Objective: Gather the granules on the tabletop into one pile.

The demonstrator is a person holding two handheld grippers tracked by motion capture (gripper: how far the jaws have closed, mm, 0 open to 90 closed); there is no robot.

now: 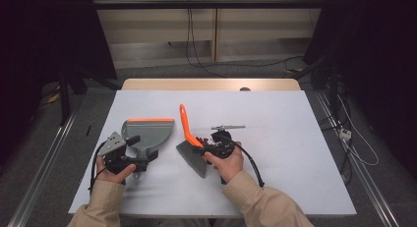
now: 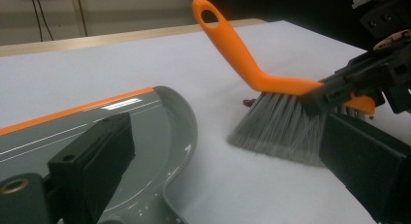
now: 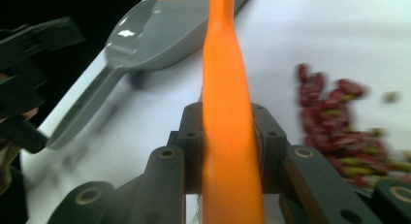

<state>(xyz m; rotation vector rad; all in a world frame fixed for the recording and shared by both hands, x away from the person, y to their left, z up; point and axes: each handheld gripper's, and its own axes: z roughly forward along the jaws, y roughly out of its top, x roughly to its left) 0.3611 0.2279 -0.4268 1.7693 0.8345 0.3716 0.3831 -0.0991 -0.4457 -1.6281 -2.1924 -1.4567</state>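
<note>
— Where, relative to the brush (image 1: 192, 143), does the debris (image 3: 339, 127) lie?
— Just beside its bristles, opposite the dustpan (image 1: 145, 133); right gripper (image 1: 216, 147) clamps the orange handle, left gripper (image 1: 140, 160) grips the pan's handle — sweep runs leftward

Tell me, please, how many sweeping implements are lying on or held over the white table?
2: a grey dustpan at the left tool, and an orange-handled brush gripped by the right tool.

Glossy plastic dustpan (image 2: 145, 132); bristly brush (image 2: 286, 127)
</note>
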